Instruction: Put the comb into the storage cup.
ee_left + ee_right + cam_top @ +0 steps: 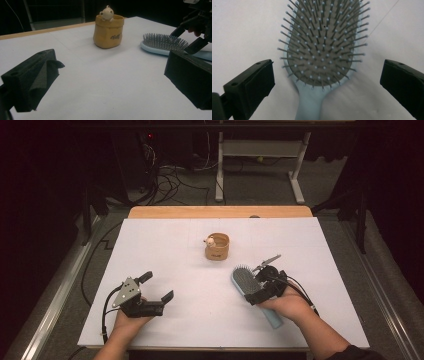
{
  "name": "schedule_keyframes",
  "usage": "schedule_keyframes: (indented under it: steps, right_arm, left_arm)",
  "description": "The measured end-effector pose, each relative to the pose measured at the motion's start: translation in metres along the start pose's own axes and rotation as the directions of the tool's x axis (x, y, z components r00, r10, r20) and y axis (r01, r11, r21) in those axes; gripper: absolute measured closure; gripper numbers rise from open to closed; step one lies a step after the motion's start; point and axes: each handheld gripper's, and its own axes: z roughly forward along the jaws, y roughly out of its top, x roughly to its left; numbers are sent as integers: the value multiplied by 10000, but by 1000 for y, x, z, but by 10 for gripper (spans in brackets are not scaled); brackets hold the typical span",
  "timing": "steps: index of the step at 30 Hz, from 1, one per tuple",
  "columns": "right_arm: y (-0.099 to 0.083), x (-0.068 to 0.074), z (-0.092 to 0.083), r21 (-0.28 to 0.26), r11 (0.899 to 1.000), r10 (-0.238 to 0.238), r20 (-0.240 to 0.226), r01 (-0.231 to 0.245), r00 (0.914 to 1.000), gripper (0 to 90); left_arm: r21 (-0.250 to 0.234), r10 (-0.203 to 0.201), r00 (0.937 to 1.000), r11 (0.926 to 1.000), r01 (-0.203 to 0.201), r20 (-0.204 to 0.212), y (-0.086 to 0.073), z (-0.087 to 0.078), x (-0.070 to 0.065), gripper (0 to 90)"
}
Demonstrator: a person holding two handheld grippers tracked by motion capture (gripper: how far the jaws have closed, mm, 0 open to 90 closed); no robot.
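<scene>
Blue brush (pixel 322 50) is seen lying flat on the counter (pixel 190 320) between the spread, empty jaws of the right hand-held gripper (pixel 324 82), so bristles could be clamped instead of the neck, and a slip risked.

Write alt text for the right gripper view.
A light blue hairbrush lies bristles-up on a white table, its handle running toward the camera. The right claw is open, its two black jaws standing apart on either side of the brush's neck without touching it.
</scene>
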Motion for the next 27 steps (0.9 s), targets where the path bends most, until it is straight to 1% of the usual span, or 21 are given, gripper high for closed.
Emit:
schedule_keyframes:
  steps: [4,5,6,11,14,16,18,20,22,27]
  right_arm:
    - [7,1,6,117,9999,8,92,-9,10000,3]
    - [8,1,7,177,9998,118,86,-120,9999,3]
    - [9,1,8,209,9997,130,81,-131,9999,3]
    - [13,2,16,358,9994,29,225,-37,9997,3]
    - [15,4,19,428,9991,38,216,-48,9998,3]
    - [17,5,21,525,9986,-46,420,24,9991,3]
    - [18,5,24,595,9982,-53,333,33,9994,4]
    - [18,7,27,769,9969,-183,280,161,9994,23]
    - [18,7,27,782,9968,-207,312,182,9993,25]
    - [21,7,27,726,9973,-144,347,118,9993,70]
  left_arm:
    - [42,49,10000,10000,-49,55,1,-1,0,4]
    - [43,60,10000,10000,-60,65,1,-1,0,4]
    - [6,43,10000,10000,-43,35,1,0,0,4]
    - [35,47,9999,10000,-47,108,2,-1,0,4]
    - [42,29,10000,10000,-29,93,1,-1,0,4]
    - [57,17,10000,10000,-17,79,1,-1,0,4]
    - [60,-21,10000,10000,20,63,1,-1,0,4]
    - [62,-1,10000,10000,1,52,0,-1,0,4]
    - [32,-5,10000,10000,5,39,0,-1,0,4]
    - [65,-11,10000,10000,10,68,1,-1,0,4]
